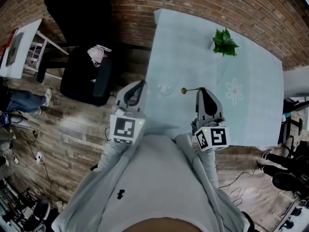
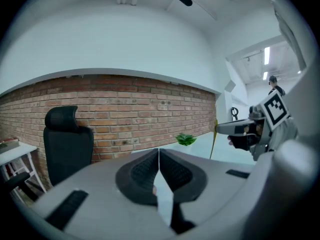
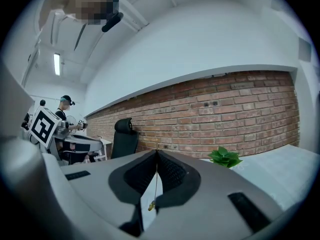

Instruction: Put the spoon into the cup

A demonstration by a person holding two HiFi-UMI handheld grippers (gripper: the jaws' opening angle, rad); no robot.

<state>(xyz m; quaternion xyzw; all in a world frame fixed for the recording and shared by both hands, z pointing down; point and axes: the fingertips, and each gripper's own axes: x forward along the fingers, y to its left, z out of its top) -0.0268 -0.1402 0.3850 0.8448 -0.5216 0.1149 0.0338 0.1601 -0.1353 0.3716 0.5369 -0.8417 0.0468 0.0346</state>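
Observation:
A clear glass cup stands near the left edge of the pale table. My right gripper is shut on the handle of a thin golden spoon. The spoon's bowl sticks out to the left, just right of the cup. In the right gripper view the spoon runs as a fine gold line between the closed jaws. The left gripper view shows the spoon hanging from the right gripper. My left gripper hovers at the table's left edge, left of the cup, shut and holding nothing.
A small green plant stands at the table's far side. A black office chair stands left of the table before a brick wall. A white desk is at far left, with cables on the wooden floor.

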